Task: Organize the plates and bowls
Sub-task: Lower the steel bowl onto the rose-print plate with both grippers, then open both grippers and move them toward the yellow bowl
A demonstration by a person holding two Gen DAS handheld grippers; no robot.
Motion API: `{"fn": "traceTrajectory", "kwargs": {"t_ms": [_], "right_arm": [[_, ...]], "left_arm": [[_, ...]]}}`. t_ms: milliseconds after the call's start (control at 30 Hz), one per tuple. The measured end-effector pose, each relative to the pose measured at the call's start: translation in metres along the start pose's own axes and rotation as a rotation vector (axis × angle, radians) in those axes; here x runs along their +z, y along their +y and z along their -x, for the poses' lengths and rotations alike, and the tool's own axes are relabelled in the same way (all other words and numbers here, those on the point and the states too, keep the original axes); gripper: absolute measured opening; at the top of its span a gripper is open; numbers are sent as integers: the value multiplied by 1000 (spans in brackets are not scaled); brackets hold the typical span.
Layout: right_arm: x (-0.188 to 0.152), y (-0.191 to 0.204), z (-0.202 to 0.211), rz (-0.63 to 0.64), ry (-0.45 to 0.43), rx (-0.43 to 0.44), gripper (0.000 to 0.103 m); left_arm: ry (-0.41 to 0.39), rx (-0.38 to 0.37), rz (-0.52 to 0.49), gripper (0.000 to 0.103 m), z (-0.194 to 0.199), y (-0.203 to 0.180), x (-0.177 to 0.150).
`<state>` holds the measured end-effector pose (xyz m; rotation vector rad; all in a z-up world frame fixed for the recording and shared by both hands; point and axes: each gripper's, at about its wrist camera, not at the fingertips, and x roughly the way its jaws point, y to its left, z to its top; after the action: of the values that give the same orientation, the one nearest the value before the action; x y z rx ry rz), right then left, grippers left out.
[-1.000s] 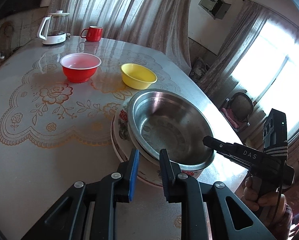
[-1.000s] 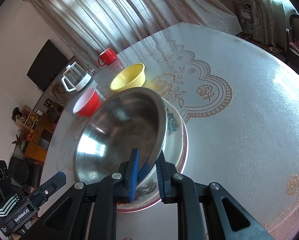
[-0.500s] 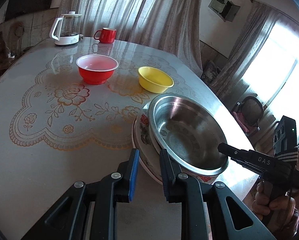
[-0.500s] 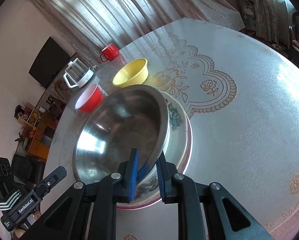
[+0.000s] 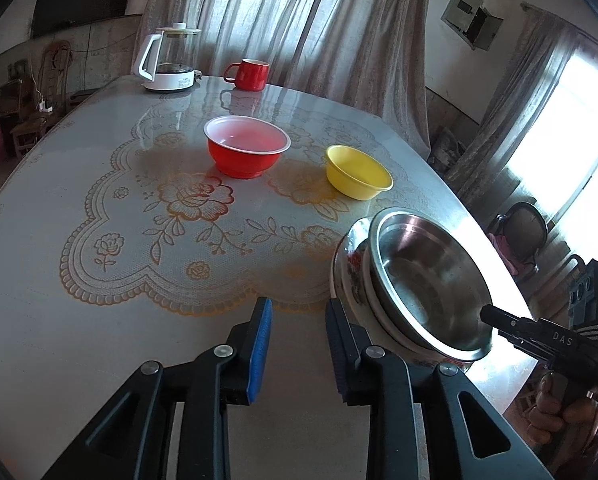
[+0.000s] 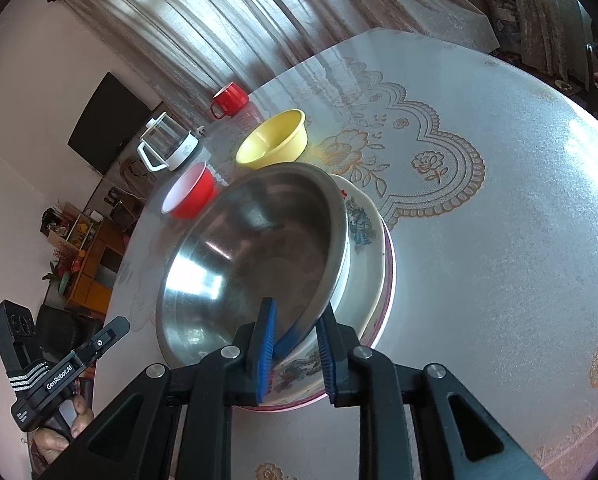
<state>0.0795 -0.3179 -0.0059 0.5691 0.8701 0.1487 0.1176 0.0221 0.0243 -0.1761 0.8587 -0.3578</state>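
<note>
Left gripper drew back over lace-patterned table; curtains behind.

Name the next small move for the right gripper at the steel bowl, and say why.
Probably finish opening and draw back. The right gripper has its jaws opening with the steel bowl rim between them, and the bowl already sits nested in the floral bowl. The left gripper is empty, off the stack.

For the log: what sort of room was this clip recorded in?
Most likely a living or dining room in a home. A round table with a floral lace-pattern cover holds a glass electric kettle and a red mug, long beige curtains hang behind, and a dark flat screen is mounted on the wall.
</note>
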Motion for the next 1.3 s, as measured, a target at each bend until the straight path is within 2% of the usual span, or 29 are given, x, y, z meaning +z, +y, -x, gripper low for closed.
{"fn": "traceTrajectory", "kwargs": {"t_ms": [133,300,333,533,733,900,1000,1167,1300], "right_arm": [[4,-2,8,-3,-18,3,28],[13,-6,20,5,-58,-26,28],[16,-6,23,7,-71,-31,28],[50,0,23,3,-76,16,28],[89,13,-10,-17,-8,69,28],[117,22,-40,-22,34,83,28],[130,23,-58,-44,53,102,28],[155,16,-84,-86,55,76,20],[171,9,-105,-111,75,50,18]], "left_arm": [[11,25,23,29,-4,11,6],[9,30,14,32,-9,15,14],[14,27,4,36,-11,14,16],[24,-24,-4,36,-23,6,40],[22,-52,-67,36,-39,-12,63],[62,-59,-98,36,-64,-24,87],[74,-95,-106,35,-79,-29,98],[82,-139,-106,35,-102,-40,118],[103,-142,-136,33,-124,-51,133]]}}
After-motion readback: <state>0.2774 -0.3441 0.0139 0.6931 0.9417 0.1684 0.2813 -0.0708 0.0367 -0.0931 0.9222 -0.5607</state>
